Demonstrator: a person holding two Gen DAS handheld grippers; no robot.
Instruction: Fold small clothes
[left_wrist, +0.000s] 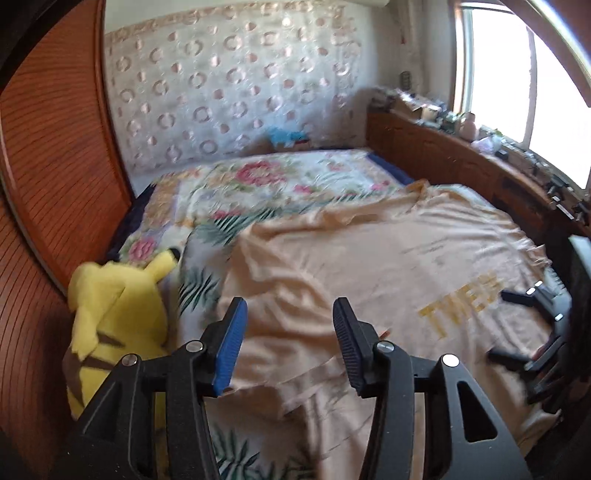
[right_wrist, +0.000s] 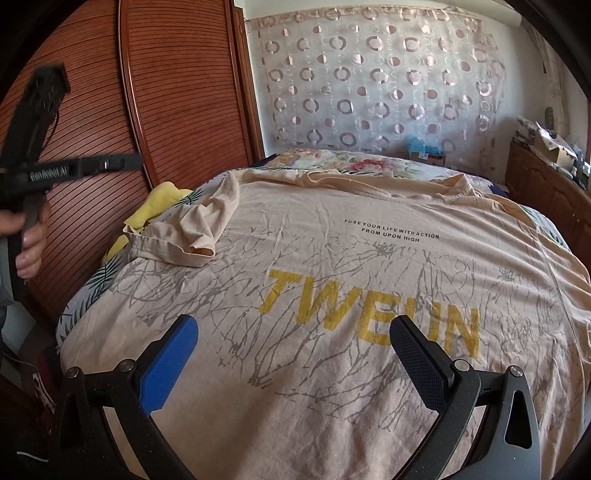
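Observation:
A peach T-shirt (right_wrist: 332, 206) with yellow letters and a grey branch print lies spread flat over the bed, also seen in the left wrist view (left_wrist: 369, 266). Its left sleeve (right_wrist: 192, 229) is folded in and crumpled on the body. My right gripper (right_wrist: 293, 325) hovers open over the shirt's near part with nothing between its fingers; in the left wrist view it shows at the right edge (left_wrist: 498, 325). My left gripper (left_wrist: 291, 306) stands open above the shirt's left part, empty. In the right wrist view it is raised at the left (right_wrist: 133, 162), held by a hand (right_wrist: 29, 240).
A yellow plush toy (left_wrist: 118, 295) leans at the bed's left edge against slatted wooden wardrobe doors (right_wrist: 184, 92). A floral bedspread (left_wrist: 258, 184) covers the far bed. A wooden cabinet (left_wrist: 443, 155) with clutter runs along the right under a window (left_wrist: 517, 74).

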